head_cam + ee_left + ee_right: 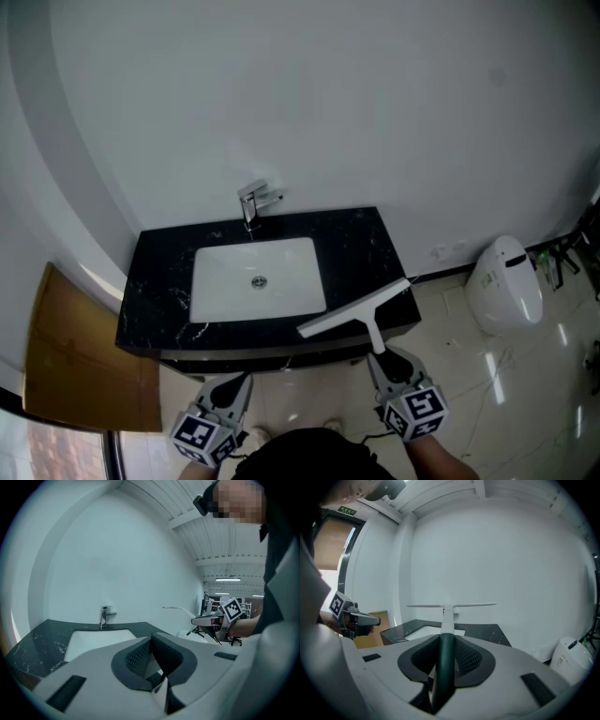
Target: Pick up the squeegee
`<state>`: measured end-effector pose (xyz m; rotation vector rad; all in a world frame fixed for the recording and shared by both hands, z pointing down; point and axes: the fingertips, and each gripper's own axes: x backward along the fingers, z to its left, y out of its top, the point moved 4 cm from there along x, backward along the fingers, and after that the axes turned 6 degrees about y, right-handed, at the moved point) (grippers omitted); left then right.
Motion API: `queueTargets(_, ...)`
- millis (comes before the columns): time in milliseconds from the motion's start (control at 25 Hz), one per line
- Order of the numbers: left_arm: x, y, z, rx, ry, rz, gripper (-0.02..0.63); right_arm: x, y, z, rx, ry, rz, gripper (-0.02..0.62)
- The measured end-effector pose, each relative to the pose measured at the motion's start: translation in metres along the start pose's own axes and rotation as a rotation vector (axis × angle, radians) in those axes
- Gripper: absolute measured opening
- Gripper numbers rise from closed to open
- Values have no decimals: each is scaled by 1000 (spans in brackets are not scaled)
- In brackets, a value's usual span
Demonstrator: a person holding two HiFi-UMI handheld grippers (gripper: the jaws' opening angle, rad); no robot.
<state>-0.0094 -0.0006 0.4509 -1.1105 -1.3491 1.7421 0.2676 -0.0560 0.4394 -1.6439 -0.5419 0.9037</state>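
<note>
Squeegee (356, 311) clamped by its handle in right gripper (382, 352), blade lifted over counter (159, 309) front corner. Left gripper (236, 382) jaws together, empty. Could swivel in so narrow a hold, or clip counter edge if lowered; clearance hard to judge.

You've got two sets of tongs in view, the left tongs (236, 382) and the right tongs (379, 358), and a single squeegee (354, 313). Count one black bench (361, 246), and on it one white basin (225, 272) with one drain (259, 280) and one chrome tap (251, 201). Off to your sides you'll count one white rounded container (506, 286) and one brown panel (75, 356), so every kind but the tongs comes as a single piece.
</note>
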Motion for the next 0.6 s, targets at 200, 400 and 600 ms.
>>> queueTargets(200,0,0,0,-3,-1,1,3,1,-1,-1,-8,-14,9,97)
queueTargets(400,0,0,0,-3,0,1,3,1,0,0,-11,-13,10,97)
queueTargets(600,0,1,0,-3,-1,4,3,1,2,-1,-9,-19,8,97)
